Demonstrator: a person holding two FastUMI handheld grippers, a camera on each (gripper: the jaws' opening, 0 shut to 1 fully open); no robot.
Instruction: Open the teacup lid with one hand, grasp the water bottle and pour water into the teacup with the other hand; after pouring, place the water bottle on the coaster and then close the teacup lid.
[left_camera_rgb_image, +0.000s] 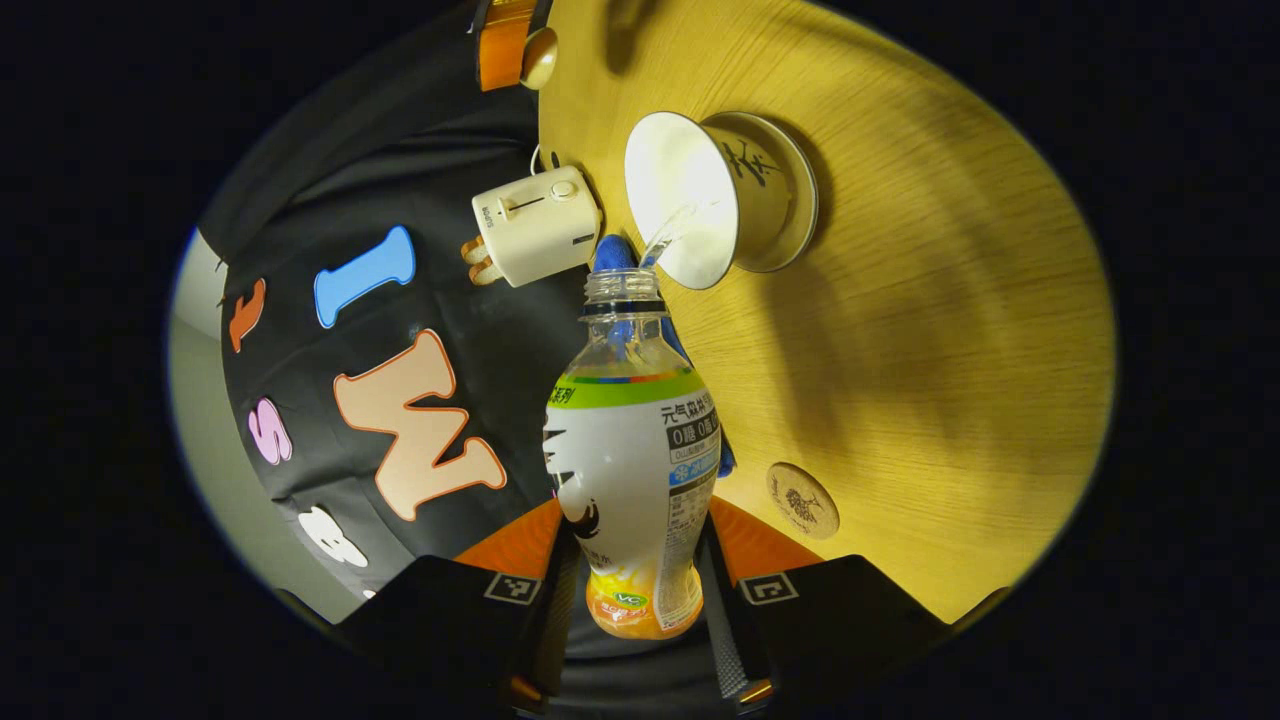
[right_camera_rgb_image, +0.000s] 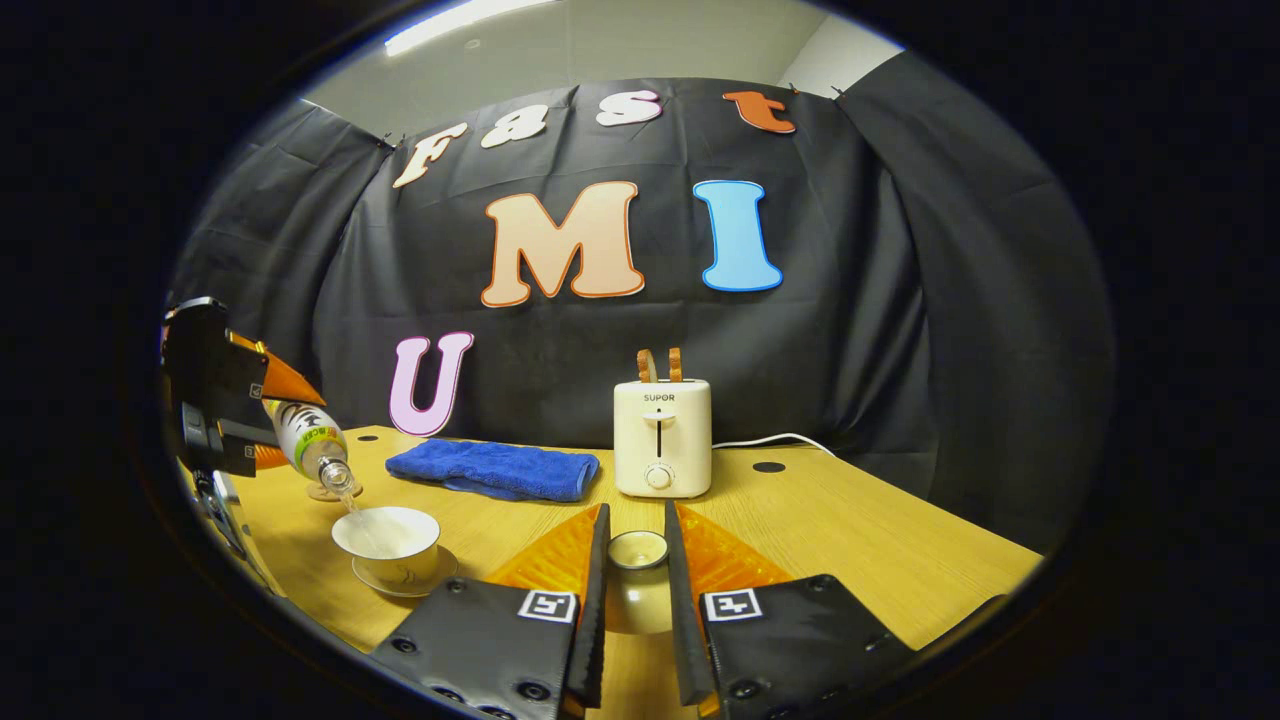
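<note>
Clear water from tilted water bottle (left_camera_rgb_image: 634, 470) into open white teacup (left_camera_rgb_image: 700, 195)

Left gripper view looks steeply down, rolled sideways, close over the teacup (left_camera_rgb_image: 715, 195) – right gripper view sits low, level, facing the wall; both share teacup and toaster (right_camera_rgb_image: 662, 437).

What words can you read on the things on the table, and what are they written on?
"SUPOR": on the front of the toaster.
Label of the water bottle: print too small to read.
Side of the teacup: painted brush mark, unreadable.
Top of the coaster: dark stamp, too small.
</note>
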